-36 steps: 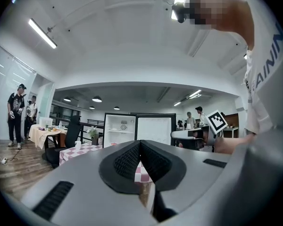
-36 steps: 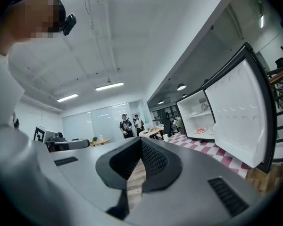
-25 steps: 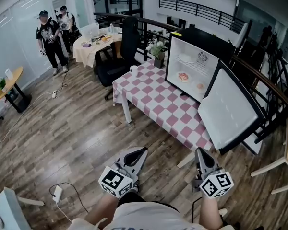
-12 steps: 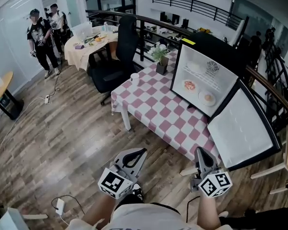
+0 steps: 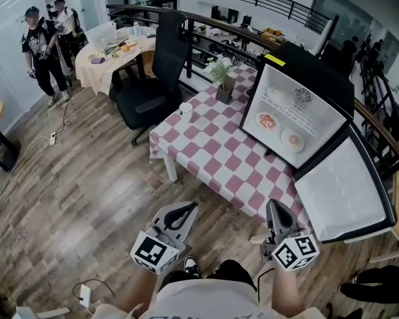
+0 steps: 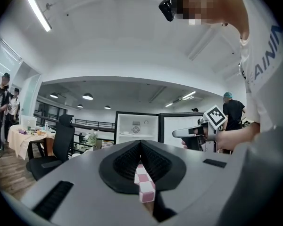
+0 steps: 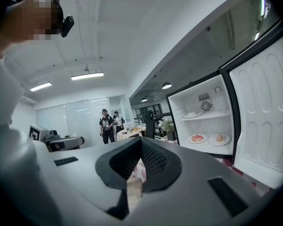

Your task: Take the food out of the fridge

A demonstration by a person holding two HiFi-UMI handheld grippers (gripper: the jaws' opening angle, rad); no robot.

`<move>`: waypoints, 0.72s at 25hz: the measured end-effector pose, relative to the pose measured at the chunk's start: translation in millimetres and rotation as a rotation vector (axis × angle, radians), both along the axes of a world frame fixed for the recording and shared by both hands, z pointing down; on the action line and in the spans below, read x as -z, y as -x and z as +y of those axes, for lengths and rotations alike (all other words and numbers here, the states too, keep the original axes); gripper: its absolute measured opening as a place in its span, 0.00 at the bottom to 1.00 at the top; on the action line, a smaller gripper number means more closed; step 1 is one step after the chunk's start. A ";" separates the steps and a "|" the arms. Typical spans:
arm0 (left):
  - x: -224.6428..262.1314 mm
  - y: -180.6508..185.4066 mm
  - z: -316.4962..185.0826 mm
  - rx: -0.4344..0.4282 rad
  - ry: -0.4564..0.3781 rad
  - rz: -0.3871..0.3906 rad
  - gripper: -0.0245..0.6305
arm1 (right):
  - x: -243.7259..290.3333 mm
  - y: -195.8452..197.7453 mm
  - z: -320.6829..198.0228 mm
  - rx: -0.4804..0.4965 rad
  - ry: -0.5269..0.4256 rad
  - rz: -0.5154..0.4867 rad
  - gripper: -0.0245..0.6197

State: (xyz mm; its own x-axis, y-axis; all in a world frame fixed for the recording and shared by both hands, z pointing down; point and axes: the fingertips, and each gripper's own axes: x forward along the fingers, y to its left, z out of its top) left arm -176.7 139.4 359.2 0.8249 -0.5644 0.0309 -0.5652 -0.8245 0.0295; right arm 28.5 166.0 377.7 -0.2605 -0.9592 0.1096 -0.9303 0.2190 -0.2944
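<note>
The checkered worktop (image 5: 213,153) is carrying a black fridge (image 5: 314,66) at its right edge, its door (image 5: 346,193) standing open. Off the near edge, the left gripper (image 5: 188,208) and right gripper (image 5: 274,206) are hovering, both closed on nothing. Inside, a red-topped plate (image 5: 266,121) and a second plate (image 5: 292,139) are sitting on the lower shelf.

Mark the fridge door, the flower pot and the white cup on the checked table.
fridge door (image 5: 342,191), head view, middle of its white inner panel, swung open.
flower pot (image 5: 224,94), head view, the dark side of the pot.
cup (image 5: 186,109), head view, its white side wall near the table edge.
</note>
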 end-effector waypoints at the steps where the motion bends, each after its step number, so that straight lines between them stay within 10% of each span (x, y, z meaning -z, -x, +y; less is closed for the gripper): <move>1: -0.2 0.0 -7.6 -0.001 0.007 0.002 0.05 | 0.7 0.1 -5.8 -0.003 0.002 0.000 0.07; 18: 6.3 -103.9 -143.7 -0.036 0.005 -0.020 0.05 | -7.4 -99.4 -135.7 -0.036 -0.011 -0.056 0.07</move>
State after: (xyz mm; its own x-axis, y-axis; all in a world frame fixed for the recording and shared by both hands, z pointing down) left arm -72.7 -4.3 353.0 0.8437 -0.5345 0.0502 -0.5360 -0.8439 0.0229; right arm 127.9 30.3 385.1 -0.2310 -0.9692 0.0852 -0.9198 0.1890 -0.3440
